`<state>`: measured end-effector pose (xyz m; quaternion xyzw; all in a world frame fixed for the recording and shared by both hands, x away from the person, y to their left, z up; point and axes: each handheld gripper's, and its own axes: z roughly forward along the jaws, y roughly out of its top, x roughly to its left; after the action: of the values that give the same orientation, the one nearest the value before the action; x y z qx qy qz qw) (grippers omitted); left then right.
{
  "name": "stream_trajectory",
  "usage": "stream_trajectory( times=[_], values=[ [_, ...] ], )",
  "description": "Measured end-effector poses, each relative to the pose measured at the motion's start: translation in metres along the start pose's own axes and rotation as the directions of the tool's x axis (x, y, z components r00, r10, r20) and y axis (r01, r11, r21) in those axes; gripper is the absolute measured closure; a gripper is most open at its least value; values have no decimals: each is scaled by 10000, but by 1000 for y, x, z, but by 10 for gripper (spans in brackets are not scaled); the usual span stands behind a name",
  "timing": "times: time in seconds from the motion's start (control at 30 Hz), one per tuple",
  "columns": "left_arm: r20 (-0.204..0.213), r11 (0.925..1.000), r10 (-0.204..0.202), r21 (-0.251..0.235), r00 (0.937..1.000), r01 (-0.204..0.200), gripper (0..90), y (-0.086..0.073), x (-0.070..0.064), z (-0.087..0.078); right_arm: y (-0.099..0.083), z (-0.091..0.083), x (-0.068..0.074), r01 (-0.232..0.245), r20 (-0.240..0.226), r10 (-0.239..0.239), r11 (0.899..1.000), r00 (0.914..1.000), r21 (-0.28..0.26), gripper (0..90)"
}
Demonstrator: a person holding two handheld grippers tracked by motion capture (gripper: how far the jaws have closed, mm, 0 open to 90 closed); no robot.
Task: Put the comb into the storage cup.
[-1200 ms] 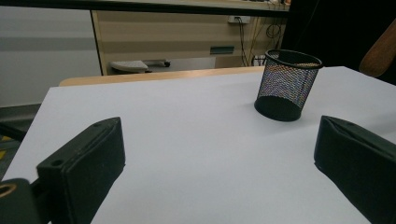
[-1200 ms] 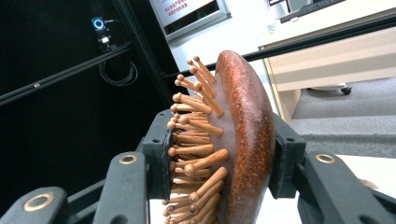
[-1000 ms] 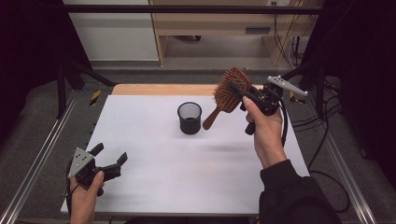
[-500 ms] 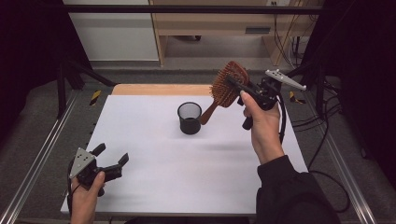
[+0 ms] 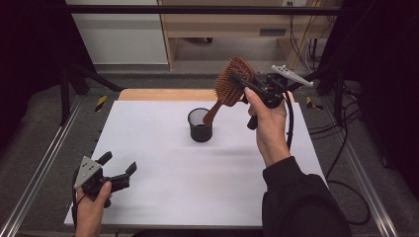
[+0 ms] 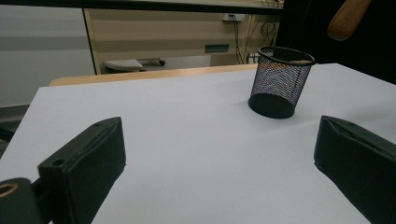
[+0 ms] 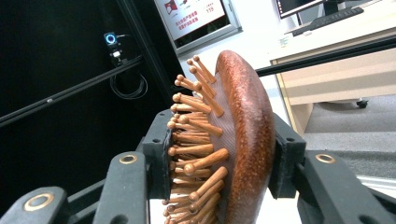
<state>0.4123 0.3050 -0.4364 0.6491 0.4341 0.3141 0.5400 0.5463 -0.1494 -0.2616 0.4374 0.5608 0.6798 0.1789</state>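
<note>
fingers tight on hairbrush

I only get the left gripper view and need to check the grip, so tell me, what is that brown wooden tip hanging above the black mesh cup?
Observer: It is the handle end of a brown wooden paddle hairbrush, held above the black mesh cup.
Operator: What holds it?
Observer: The right gripper, with its jaws clamped across the brush head, one on the pins, one on the back.
Operator: Which way is the handle pointing?
Observer: Slanting down toward the cup's rim.
Operator: And my own gripper?
Observer: The left gripper is open near the front left corner of the white table.
</note>
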Motion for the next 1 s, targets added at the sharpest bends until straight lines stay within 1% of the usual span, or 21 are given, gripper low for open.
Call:
stream_trajectory(
  times=[0.1, 0.23, 0.3, 0.4, 0.63, 0.8, 0.83, 0.93, 1.0],
  values=[
    [0, 10000, 18, 3, 10000, -18, 25, 0, 0, 0, -2, 7, -1, 14, 32, -13, 10000, 10000, -48, 523],
    [-27, 10000, -45, -35, 10000, 45, 26, 0, 0, 0, -5, 16, -4, -174, 78, 175, 9998, 9998, -73, 523],
    [-21, 10000, -45, -67, 10000, 44, 26, 0, 0, 0, -7, 19, -5, -243, -18, 243, 9996, 9997, -133, 523],
    [-17, 10000, -59, -55, 10000, 59, 26, 0, 1, 0, -6, 24, -4, -94, 137, 96, 9998, 9999, -156, 523],
    [20, 10000, -72, -57, 10000, 72, 26, 0, 1, 0, -5, 36, -9, 13, 390, -7, 9999, 9992, -159, 523],
    [12, 9999, -116, -71, 9999, 116, 26, 0, 2, 0, -5, 44, -12, -17, 570, 26, 9999, 9984, -161, 522],
    [-1, 9999, -107, -64, 9999, 107, 27, 0, 2, 1, -6, 45, -11, 23, 611, -14, 9999, 9981, -154, 522],
    [-5, 10000, -32, -44, 10000, 32, 26, -1, 1, 2, -7, 50, -9, 371, 751, -359, 9992, 9965, -141, 522],
    [-3, 10000, -17, -91, 10000, 17, 26, 0, 1, 1, -8, 53, -9, 326, 707, -315, 9994, 9970, -136, 522]
  ],
)
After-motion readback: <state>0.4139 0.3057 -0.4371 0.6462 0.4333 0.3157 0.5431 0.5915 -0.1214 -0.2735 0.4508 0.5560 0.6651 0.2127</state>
